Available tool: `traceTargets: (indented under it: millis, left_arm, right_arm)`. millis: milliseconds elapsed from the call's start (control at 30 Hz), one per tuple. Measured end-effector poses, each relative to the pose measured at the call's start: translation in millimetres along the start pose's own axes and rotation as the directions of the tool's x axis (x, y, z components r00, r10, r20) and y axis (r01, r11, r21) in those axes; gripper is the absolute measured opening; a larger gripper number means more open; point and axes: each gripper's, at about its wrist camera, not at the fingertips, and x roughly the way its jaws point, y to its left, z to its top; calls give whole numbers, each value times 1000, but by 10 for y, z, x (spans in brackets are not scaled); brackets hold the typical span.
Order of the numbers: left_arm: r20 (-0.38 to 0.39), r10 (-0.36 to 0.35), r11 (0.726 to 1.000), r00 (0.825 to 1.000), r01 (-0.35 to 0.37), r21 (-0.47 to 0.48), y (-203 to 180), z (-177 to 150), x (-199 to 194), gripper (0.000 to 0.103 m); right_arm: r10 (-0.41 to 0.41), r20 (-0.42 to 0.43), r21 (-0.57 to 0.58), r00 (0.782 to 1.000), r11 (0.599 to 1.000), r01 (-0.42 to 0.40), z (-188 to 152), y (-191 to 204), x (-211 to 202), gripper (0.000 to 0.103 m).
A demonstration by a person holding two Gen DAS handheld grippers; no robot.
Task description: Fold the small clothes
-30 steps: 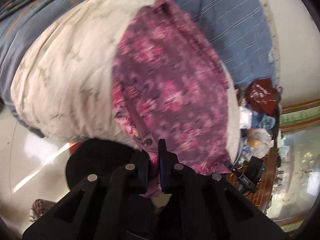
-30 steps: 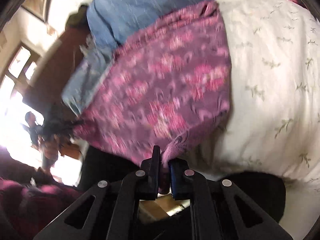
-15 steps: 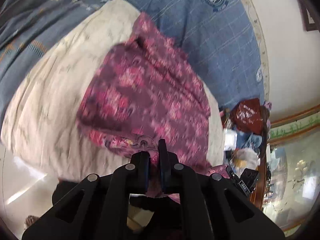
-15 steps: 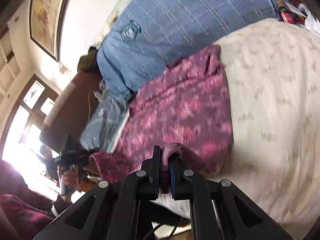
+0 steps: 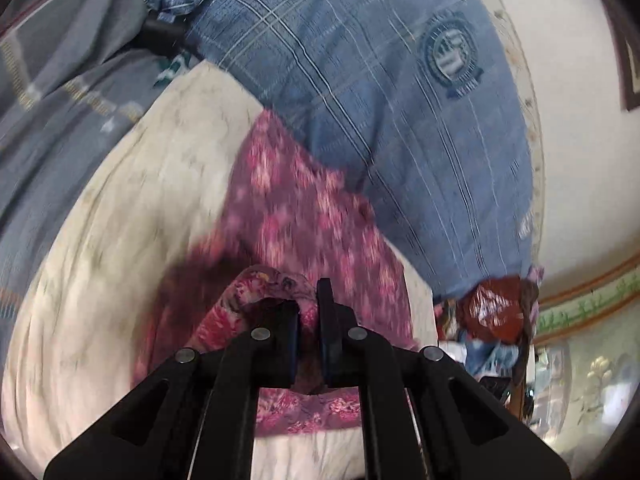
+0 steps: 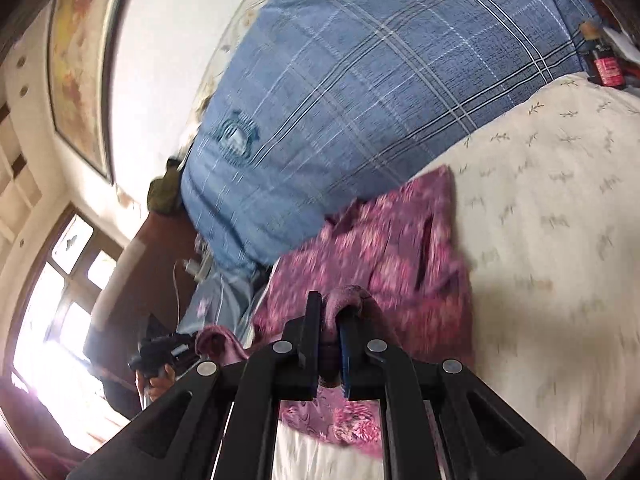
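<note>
A small purple-pink floral garment [image 5: 304,216] lies on a cream quilted bedspread [image 5: 132,208]. It also shows in the right wrist view [image 6: 384,256], on the same bedspread [image 6: 560,216]. My left gripper [image 5: 308,304] is shut on one near corner of the garment, whose hem bunches over the fingers. My right gripper [image 6: 330,316] is shut on the other near corner. Both held corners are lifted over the garment's middle, so the near part is doubling over the far part. The garment's far edge touches a blue plaid pillow [image 5: 400,112].
The blue plaid pillow [image 6: 360,92] stands behind the garment. A grey-blue striped blanket [image 5: 60,92] lies at the far left. A dark red bag [image 5: 496,308] and clutter sit at the bed's right. A red-labelled bottle [image 6: 604,64] lies past the pillow.
Both grippers have carried the garment's near edge forward and up over its middle, toward the pillow. More of the pillow and wall shows now.
</note>
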Motion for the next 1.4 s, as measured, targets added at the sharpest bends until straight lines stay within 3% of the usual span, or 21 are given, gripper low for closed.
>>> traceTargets:
  millis: [167, 267, 433, 567, 700, 800, 867, 900, 967, 1033, 1200, 1300, 1400]
  left_arm:
    - [13, 11, 1000, 1000, -10, -29, -16, 502, 433, 6]
    - [8, 54, 998, 999, -53, -45, 10, 769, 727, 6]
    - [-81, 108, 990, 991, -114, -84, 150, 922, 1132, 6]
    - [-66, 103, 994, 992, -105, -17, 31, 902, 1113, 6]
    - [-49, 51, 996, 997, -55, -76, 37, 1090, 1157, 7]
    - [-81, 27, 980, 996, -42, -195, 213, 1259, 1250, 23]
    - [-85, -22, 956, 996, -4, -294, 391, 1304, 1241, 34]
    - [-80, -36, 951, 996, 9, -309, 439, 1320, 1214, 36]
    - [-53, -22, 957, 998, 6, -291, 485, 1342, 1081, 52]
    - [-27, 23, 972, 999, -29, -234, 462, 1354, 943, 64]
    - [-79, 84, 993, 993, -91, -82, 256, 1365, 932, 68]
    - [-114, 181, 983, 977, -178, 33, 92, 1326, 1109, 71]
    - [-135, 255, 965, 957, -243, 100, 34, 1303, 1294, 71]
  right_arm:
    - [-5, 28, 96, 1000, 995, 2, 378, -332, 462, 7]
    - [-27, 32, 168, 999, 986, 21, 553, -582, 724, 7]
    - [-93, -19, 254, 995, 963, 95, 644, -880, 1026, 13]
    - [-19, -49, 230, 999, 973, 29, 618, -812, 1057, 14]
    - [25, -6, 256, 1000, 966, -22, 783, -824, 1060, 14]
    - [13, 73, 371, 997, 928, -39, 898, -1051, 1058, 21]
    - [-34, 111, 467, 993, 884, -22, 906, -1257, 1006, 39]
    - [-39, 130, 505, 991, 862, -33, 892, -1347, 961, 39]
    - [-59, 151, 538, 987, 842, -32, 857, -1454, 849, 40]
    - [-80, 135, 496, 988, 868, 2, 846, -1428, 765, 42]
    - [-168, 6, 337, 986, 928, 157, 834, -1185, 820, 46]
    - [-227, -43, 232, 973, 945, 230, 871, -1023, 987, 49]
    - [-316, -90, 110, 945, 939, 324, 928, -890, 1234, 51]
